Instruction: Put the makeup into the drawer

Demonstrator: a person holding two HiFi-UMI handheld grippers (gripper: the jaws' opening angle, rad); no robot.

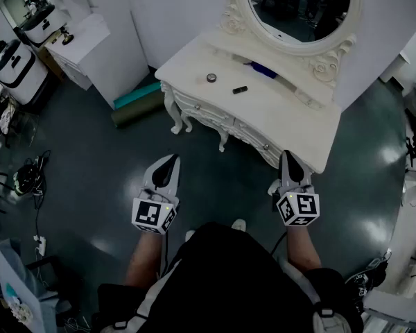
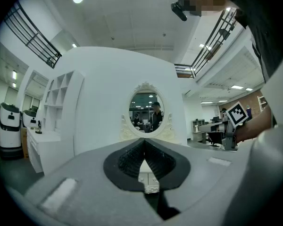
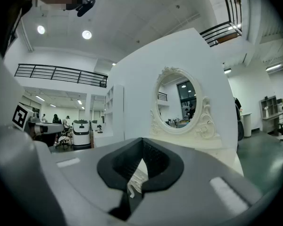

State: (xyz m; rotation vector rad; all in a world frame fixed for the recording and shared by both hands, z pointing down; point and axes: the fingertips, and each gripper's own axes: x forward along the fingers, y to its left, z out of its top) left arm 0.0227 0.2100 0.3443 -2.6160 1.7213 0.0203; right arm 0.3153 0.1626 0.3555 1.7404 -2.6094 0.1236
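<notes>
A cream dressing table (image 1: 284,116) with an oval mirror (image 1: 298,5) stands ahead of me. On its top lie a small round compact (image 1: 211,78), a short black tube (image 1: 240,89) and a blue item (image 1: 265,70) near the mirror base. The drawer fronts (image 1: 204,112) along the table's front look closed. My left gripper (image 1: 172,161) is shut and empty, held over the floor short of the table. My right gripper (image 1: 287,157) is shut and empty too, its tips just over the table's near corner. Both gripper views face the mirror (image 2: 146,111) (image 3: 177,100).
A white shelf unit (image 1: 90,47) stands at the left, with rolled green and dark mats (image 1: 139,103) on the floor beside it. White wheeled machines (image 1: 17,64) and cables (image 1: 35,179) are further left. My shoes (image 1: 239,224) show below the grippers.
</notes>
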